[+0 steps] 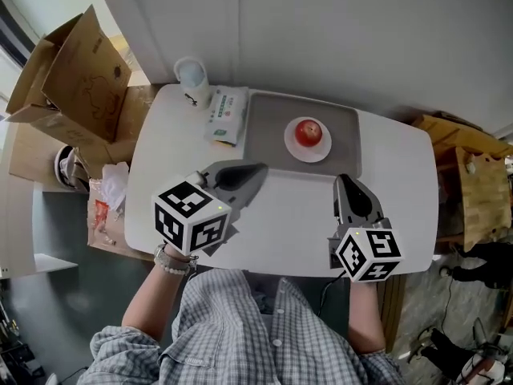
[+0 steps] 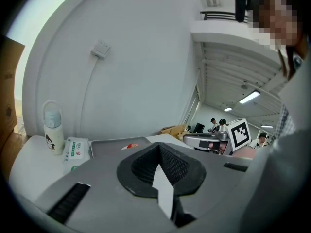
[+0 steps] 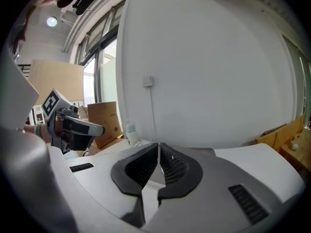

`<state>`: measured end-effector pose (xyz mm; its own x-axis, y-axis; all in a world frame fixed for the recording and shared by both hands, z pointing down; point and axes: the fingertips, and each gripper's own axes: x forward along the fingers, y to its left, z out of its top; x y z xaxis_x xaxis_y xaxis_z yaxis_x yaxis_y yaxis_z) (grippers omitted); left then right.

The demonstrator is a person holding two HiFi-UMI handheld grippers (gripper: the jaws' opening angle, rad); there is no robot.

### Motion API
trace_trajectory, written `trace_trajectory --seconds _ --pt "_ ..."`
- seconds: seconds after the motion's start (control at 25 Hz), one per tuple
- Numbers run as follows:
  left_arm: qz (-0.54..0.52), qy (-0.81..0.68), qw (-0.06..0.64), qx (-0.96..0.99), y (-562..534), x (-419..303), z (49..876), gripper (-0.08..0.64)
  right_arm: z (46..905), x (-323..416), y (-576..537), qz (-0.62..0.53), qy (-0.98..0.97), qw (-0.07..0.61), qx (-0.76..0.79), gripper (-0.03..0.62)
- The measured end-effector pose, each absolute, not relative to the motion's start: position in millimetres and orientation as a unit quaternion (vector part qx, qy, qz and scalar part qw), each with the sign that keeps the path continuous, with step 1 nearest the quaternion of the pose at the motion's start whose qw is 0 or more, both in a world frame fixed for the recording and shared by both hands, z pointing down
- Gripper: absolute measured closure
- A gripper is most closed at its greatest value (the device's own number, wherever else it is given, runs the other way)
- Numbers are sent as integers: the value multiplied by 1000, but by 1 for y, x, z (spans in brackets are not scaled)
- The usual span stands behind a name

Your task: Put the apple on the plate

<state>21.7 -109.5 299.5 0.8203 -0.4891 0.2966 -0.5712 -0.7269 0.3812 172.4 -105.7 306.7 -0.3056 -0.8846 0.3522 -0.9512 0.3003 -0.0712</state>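
Two grippers: both sit over the near half of the white table (image 1: 296, 227), well apart from each other; from the head view the person's grip on each is covered by the gripper itself
Left gripper (image 1: 255, 171): jaws pressed together at the tips with nothing between them; it points at the tray's near left corner
Right gripper (image 1: 346, 181): jaws likewise closed and empty, only a thin slit showing between the pads; it sits just short of the tray's near right corner
Tray (image 1: 268, 127): grey, lying flat beyond both grippers; its near edge is partly hidden behind the jaw tips
Plate (image 1: 308, 152): small, white, round, resting on the tray's right-of-centre part
Apple (image 1: 308, 131): red, sitting in the middle of the plate, touched by neither gripper; in the left gripper view only a red sliver (image 2: 130, 146) clears the gripper body
Tissue pack (image 1: 226, 115): just beside the tray's left edge; print too small to read
Bottle (image 1: 192, 77): upright at the far left corner, near the wall
Cardboard box (image 1: 76, 74): open, off the table to the left, cut off by the frame
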Motion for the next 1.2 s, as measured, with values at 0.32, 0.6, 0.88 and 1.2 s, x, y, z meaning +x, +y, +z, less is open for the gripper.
trace_trajectory --seconds 0.32,0.6,0.88,1.2 --pt "62 -307 211 926 -84 -3 277 552 287 171 -88 116 -795 88 590 561" --pt "39 -300 230 925 -70 -5 277 552 284 172 -76 111 -787 88 600 561" --pt "48 -296 228 926 -68 -5 276 552 292 170 -73 114 -780 103 606 561" --pt "66 -298 225 925 -67 -4 279 552 294 170 -70 102 -776 123 610 561"
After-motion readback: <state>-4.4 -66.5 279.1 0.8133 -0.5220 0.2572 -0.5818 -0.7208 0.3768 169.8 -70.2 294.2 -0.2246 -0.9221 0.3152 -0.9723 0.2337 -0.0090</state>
